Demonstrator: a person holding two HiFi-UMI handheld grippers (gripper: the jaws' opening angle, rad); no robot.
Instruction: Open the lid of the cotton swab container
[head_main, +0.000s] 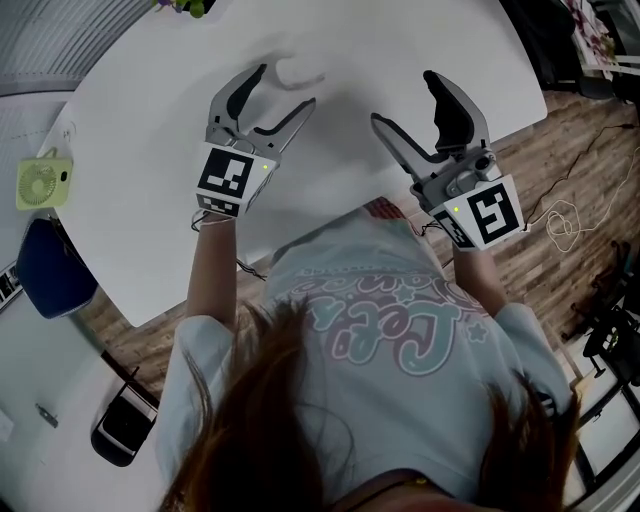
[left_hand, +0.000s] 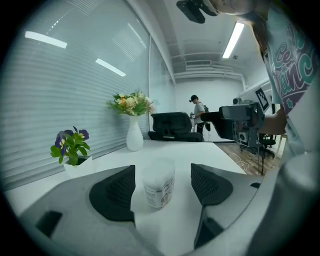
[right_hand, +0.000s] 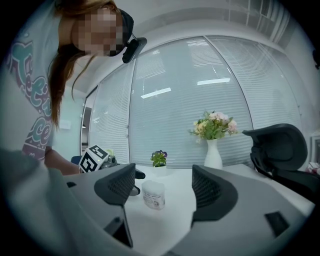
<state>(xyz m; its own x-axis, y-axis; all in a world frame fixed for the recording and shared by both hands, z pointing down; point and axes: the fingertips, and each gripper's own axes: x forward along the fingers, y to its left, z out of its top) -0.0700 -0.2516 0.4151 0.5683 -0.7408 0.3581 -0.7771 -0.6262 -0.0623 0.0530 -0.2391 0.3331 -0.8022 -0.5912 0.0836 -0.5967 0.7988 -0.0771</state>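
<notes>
The cotton swab container (head_main: 298, 72) is a small clear round tub with a white label, upright on the white table (head_main: 150, 150) with its lid on. In the left gripper view the container (left_hand: 159, 182) stands just ahead of the open left gripper (left_hand: 162, 169), between the lines of its two pads and untouched. From above, the left gripper (head_main: 285, 88) is open right beside it. The right gripper (head_main: 404, 98) is open too, a hand's width to the right, holding nothing. The right gripper (right_hand: 163, 170) looks at the container (right_hand: 153, 195) from further off, with the left gripper's marker cube (right_hand: 94, 159) behind it.
A small potted purple flower (left_hand: 72, 147) and a white vase of flowers (left_hand: 134, 135) stand at the table's far side. A black office chair (left_hand: 172, 127) and a person (left_hand: 199, 109) are beyond it. A green fan (head_main: 42, 183) sits at the table's left end.
</notes>
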